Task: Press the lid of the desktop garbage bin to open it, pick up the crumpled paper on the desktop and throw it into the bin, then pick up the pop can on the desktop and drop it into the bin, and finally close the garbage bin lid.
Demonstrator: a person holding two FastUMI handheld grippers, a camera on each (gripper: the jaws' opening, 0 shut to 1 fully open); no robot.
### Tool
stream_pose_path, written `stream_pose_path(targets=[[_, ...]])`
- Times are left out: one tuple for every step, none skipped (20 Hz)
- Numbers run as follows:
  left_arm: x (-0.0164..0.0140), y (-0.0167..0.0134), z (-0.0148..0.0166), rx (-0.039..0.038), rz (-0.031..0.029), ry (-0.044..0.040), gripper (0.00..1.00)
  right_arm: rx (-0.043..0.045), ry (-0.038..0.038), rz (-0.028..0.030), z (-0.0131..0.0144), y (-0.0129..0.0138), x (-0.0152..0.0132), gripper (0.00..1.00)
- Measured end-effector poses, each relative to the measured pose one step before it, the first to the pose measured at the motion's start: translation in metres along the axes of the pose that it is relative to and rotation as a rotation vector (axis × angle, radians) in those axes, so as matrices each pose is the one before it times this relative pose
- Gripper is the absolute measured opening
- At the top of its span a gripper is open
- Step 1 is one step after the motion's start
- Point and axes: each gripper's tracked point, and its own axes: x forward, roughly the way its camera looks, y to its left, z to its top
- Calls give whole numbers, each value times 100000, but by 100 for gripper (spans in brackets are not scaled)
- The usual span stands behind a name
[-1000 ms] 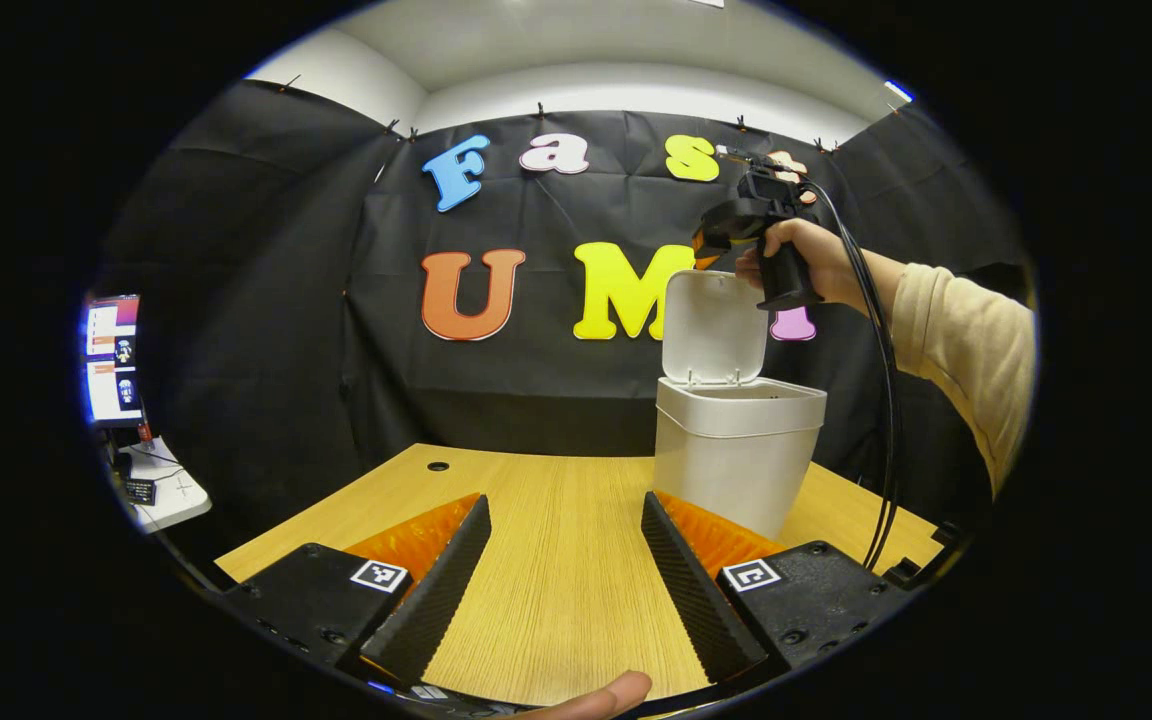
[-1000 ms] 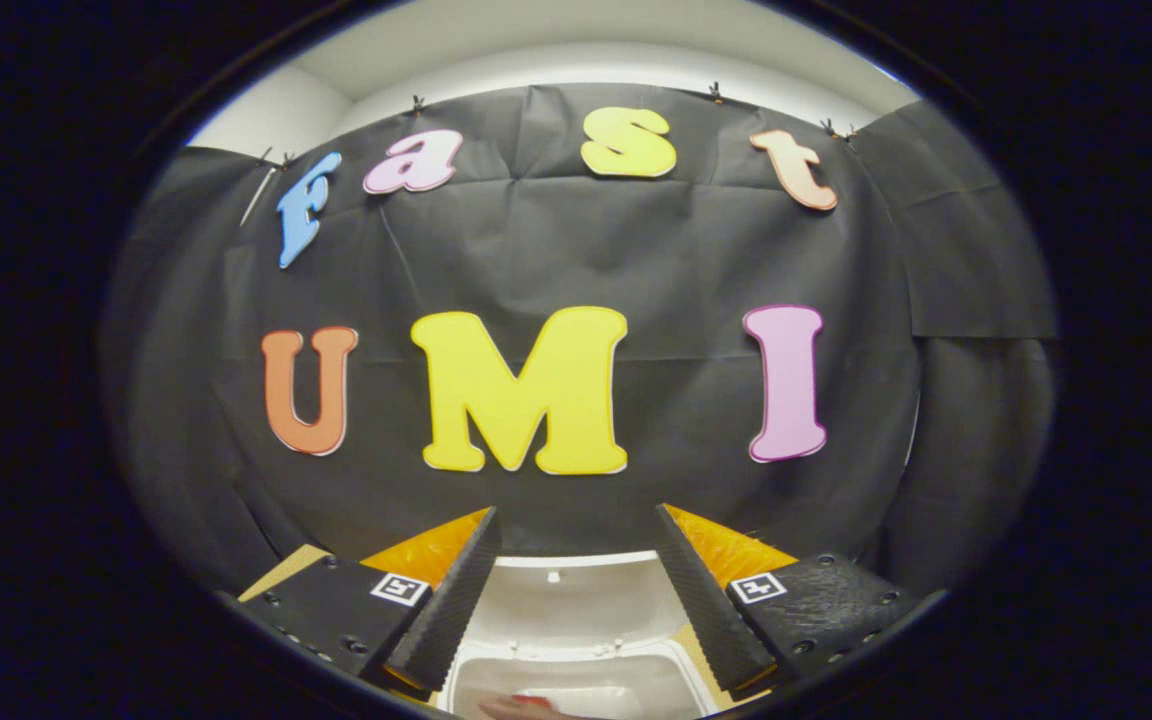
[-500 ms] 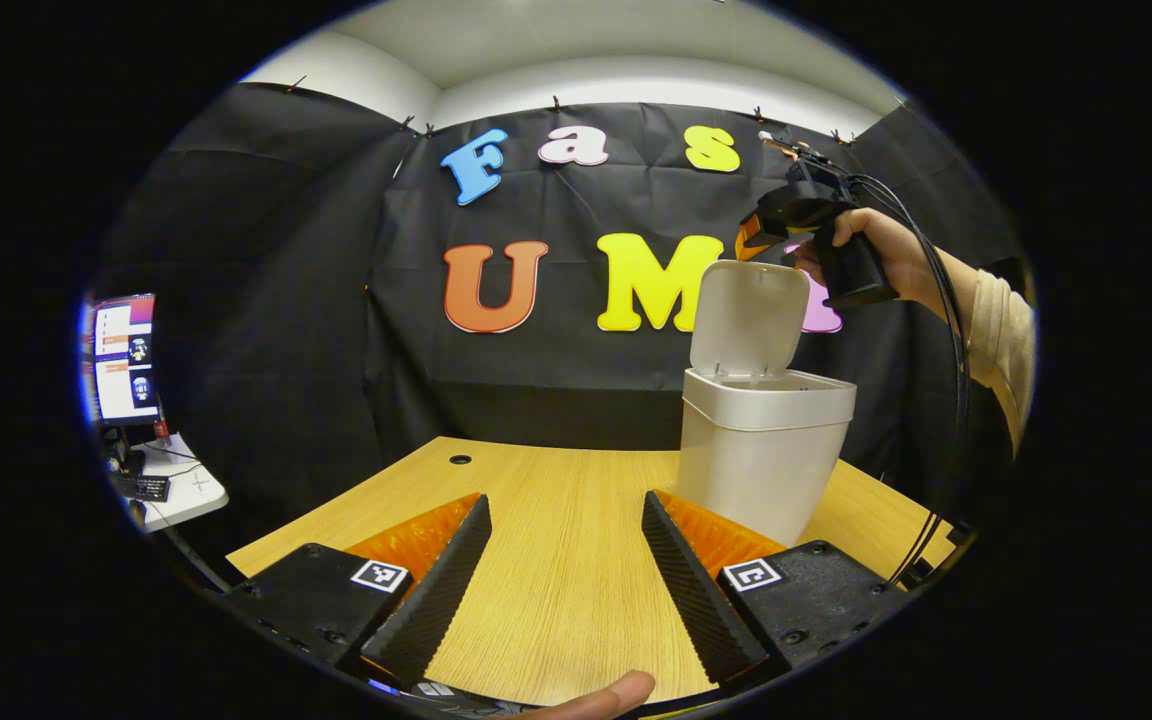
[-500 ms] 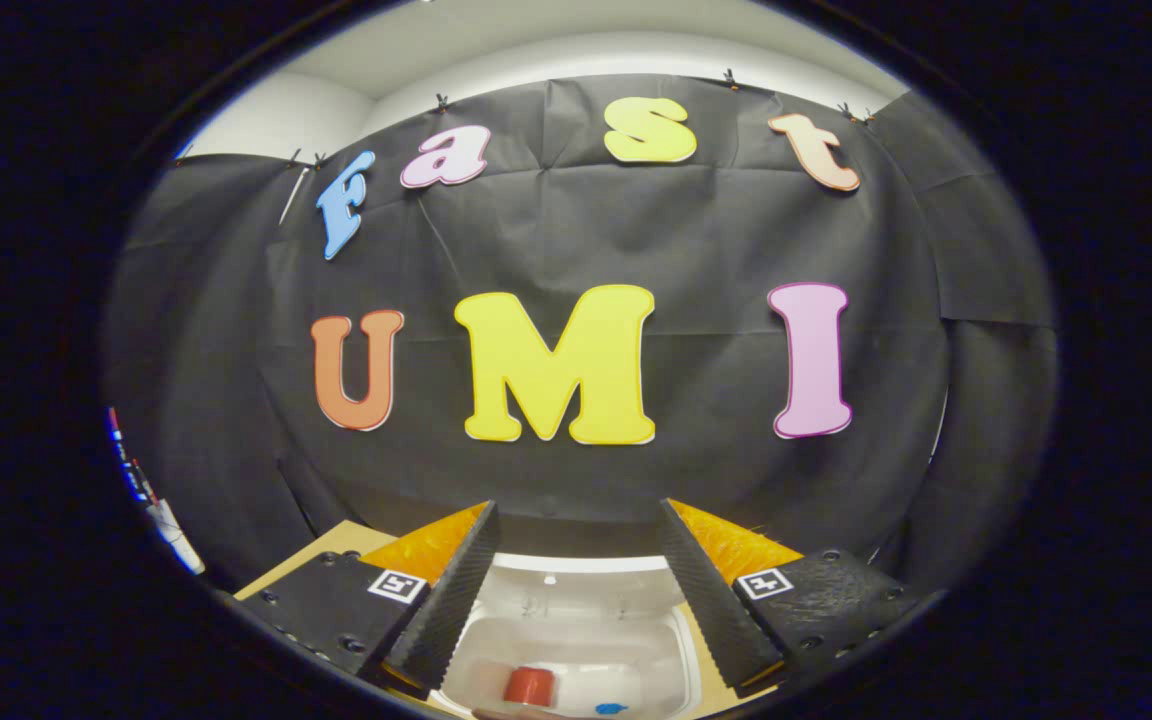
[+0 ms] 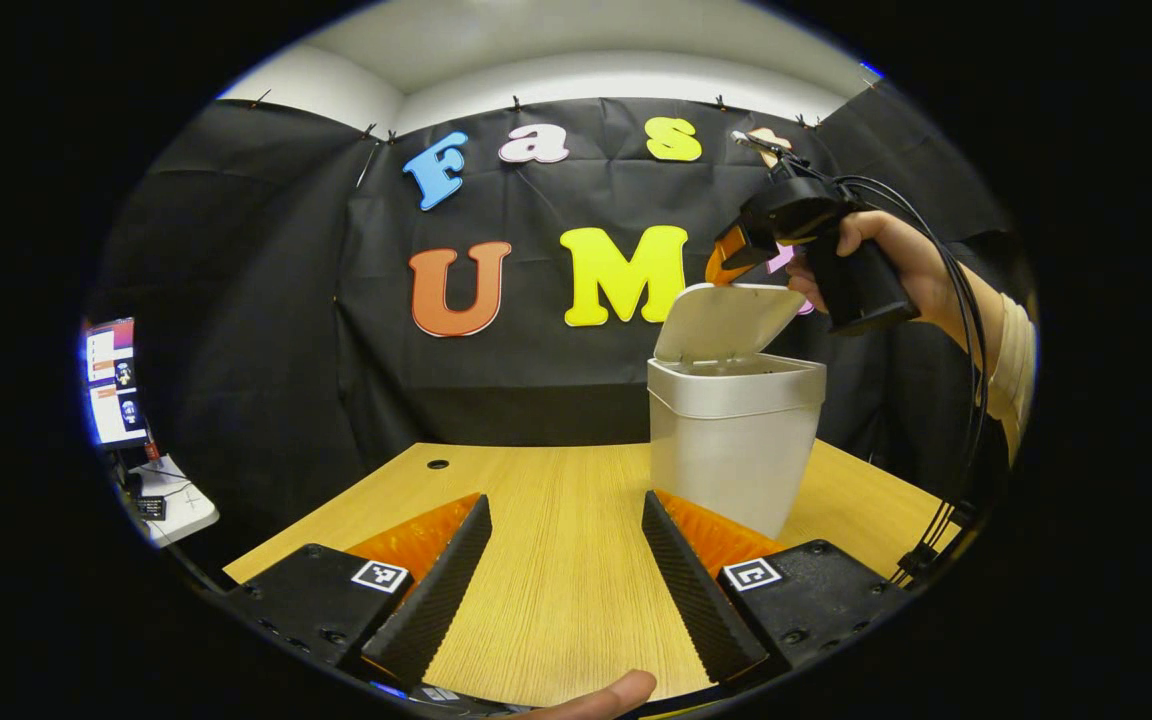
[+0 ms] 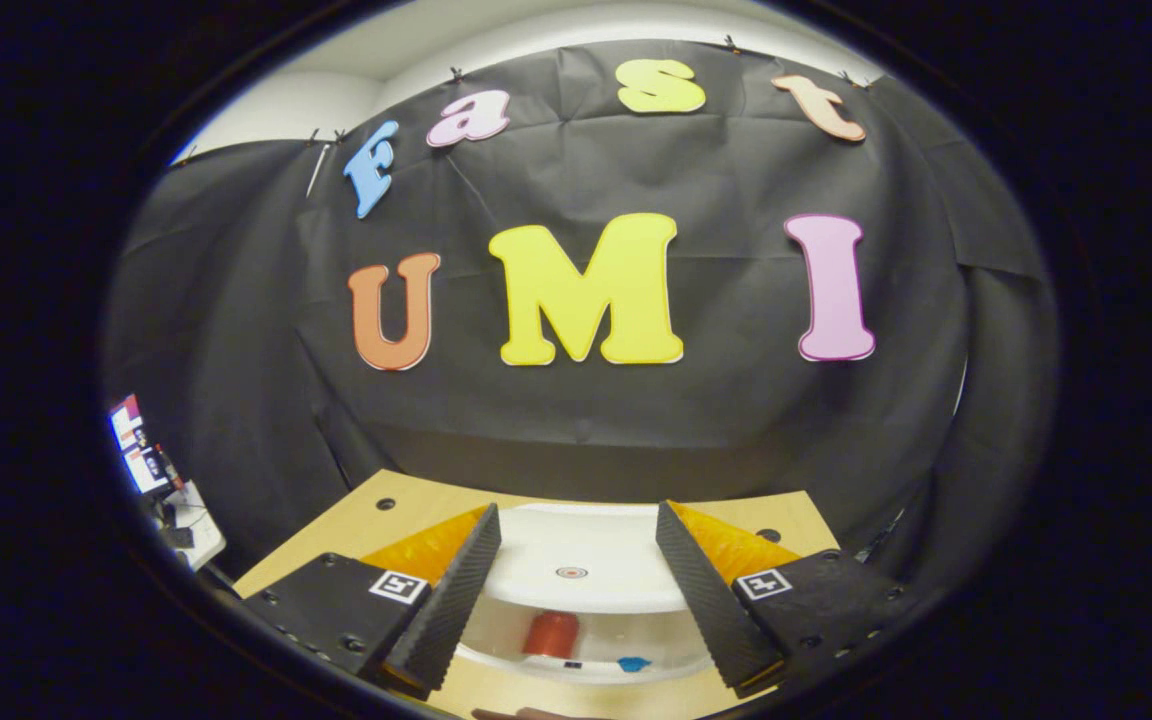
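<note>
Two grippers are at work around a white desktop garbage bin (image 5: 733,440), which stands right of centre in the left gripper view on the wooden desktop (image 5: 556,560). The bin is a pale, squarish tub with a thicker rim band, tapering slightly toward its base. Its lid (image 5: 726,320) is hinged at the back and tilted well down over the mouth, not yet flat on the rim.

In the right gripper view the lid (image 6: 576,570) spans the gap between the fingers at lower centre, and under its front edge the bin's inside shows a red pop can (image 6: 549,634) lying beside a small blue scrap (image 6: 633,663).

Left gripper (image 5: 561,575) hangs low over bare desktop at the bottom of its view, fingers spread wide with nothing between them, apart from the bin. Right gripper (image 6: 571,590) is likewise spread and empty; in the left gripper view it sits at upper right, held by a hand (image 5: 886,260) just above and behind the lid.

Open wood lies left of the bin, out to the desk's far edge.
</note>
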Motion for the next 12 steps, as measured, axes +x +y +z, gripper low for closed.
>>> stream_pose_path(targets=[[65,105,41,88,36,-225,98,327,581,283,-701,6,-15,93],[46,29,-45,151,0,-230,98,132,481,391,-843,-14,39,96],[69,149,-16,136,145,-158,98,-75,668,-104,-737,-77,152,96],[35,196,-34,-261,604,308,98,-601,1286,-820,-707,-196,235,96],[93,178,-78,-485,488,428,98,-371,1284,13,-628,-166,232,96],[112,-11,-177,-512,123,470,98,41,1835,121,-611,-25,105,97],[88,-35,-158,-434,151,518,98,435,2077,-68,-564,-120,114,93],[-34,16,-23,13,-15,133,98,18,1223,-418,-424,-107,-24,97],[2,-25,109,233,91,-173,98,-1602,774,-1028,-502,-151,-73,97],[-12,-20,32,170,28,-185,98,-1853,905,-1065,-593,-28,-121,94],[20,-48,81,158,-125,-239,98,-946,699,-902,-618,-82,-69,98],[21,-147,69,243,-430,-46,98,-468,1361,-647,-760,-90,-290,97]])
